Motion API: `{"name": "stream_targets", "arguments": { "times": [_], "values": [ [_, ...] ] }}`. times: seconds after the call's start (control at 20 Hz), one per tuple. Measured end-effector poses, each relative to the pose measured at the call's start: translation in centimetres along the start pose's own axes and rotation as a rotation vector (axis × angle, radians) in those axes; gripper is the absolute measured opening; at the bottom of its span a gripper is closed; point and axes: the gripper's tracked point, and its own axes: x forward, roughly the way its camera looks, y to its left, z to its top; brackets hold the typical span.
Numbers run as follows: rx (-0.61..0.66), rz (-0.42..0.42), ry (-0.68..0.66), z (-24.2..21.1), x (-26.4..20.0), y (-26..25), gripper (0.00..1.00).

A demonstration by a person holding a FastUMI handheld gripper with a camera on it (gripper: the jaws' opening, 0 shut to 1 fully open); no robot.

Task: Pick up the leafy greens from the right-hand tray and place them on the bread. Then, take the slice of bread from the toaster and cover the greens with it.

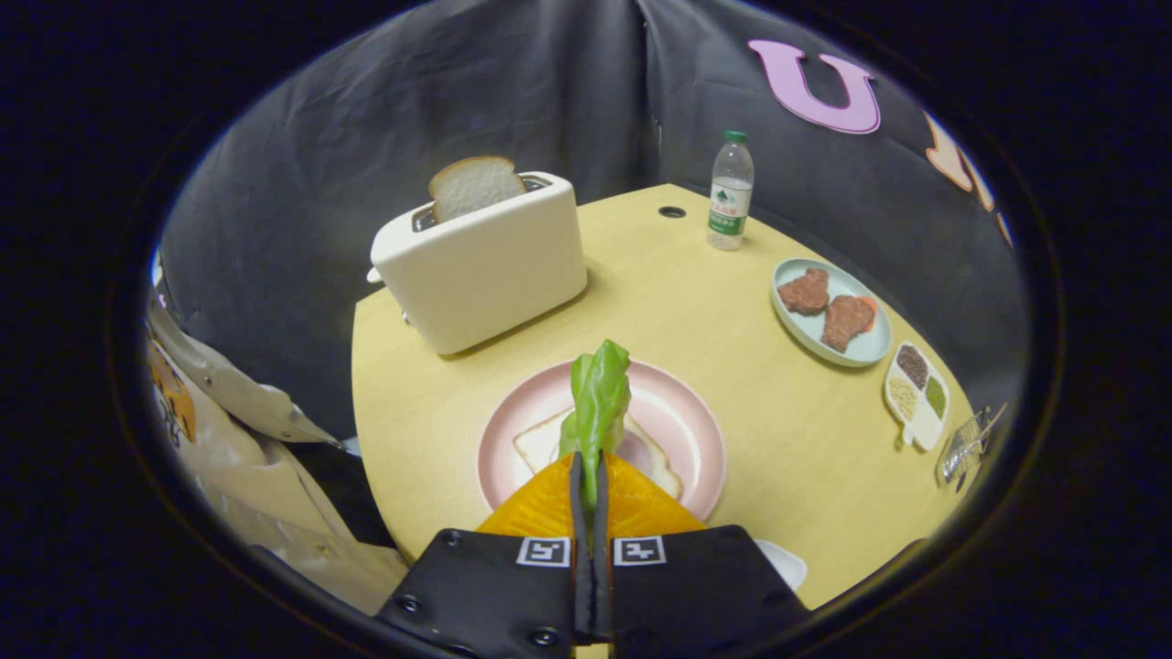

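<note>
My gripper [591, 487] is shut on a green leafy piece [599, 395] that sticks up from between the fingertips. It hangs over a pink plate [679, 410] that holds a slice of bread [540, 441], partly hidden by the fingers. Beyond the plate stands a cream toaster [483, 267] with a second bread slice [472, 186] poking out of its slot.
A blue plate with two brown meat pieces [830, 311] lies to the right of the pink plate, with a small divided dish of seeds [917, 395] beside it. A water bottle [730, 191] stands at the table's far edge. A person's sleeve [247, 430] is at the left.
</note>
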Motion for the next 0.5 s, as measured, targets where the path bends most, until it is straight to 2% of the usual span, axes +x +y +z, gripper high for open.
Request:
{"name": "stream_targets", "arguments": {
  "times": [0.3,0.4,0.5],
  "values": [
    [-0.004,0.082,0.05,-0.2,2.8,2.6,0.04],
    [-0.028,0.08,0.07,-0.7,3.6,2.4,0.09],
    [-0.032,0.07,0.087,-1.1,4.2,2.2,0.08]
  ]
}}
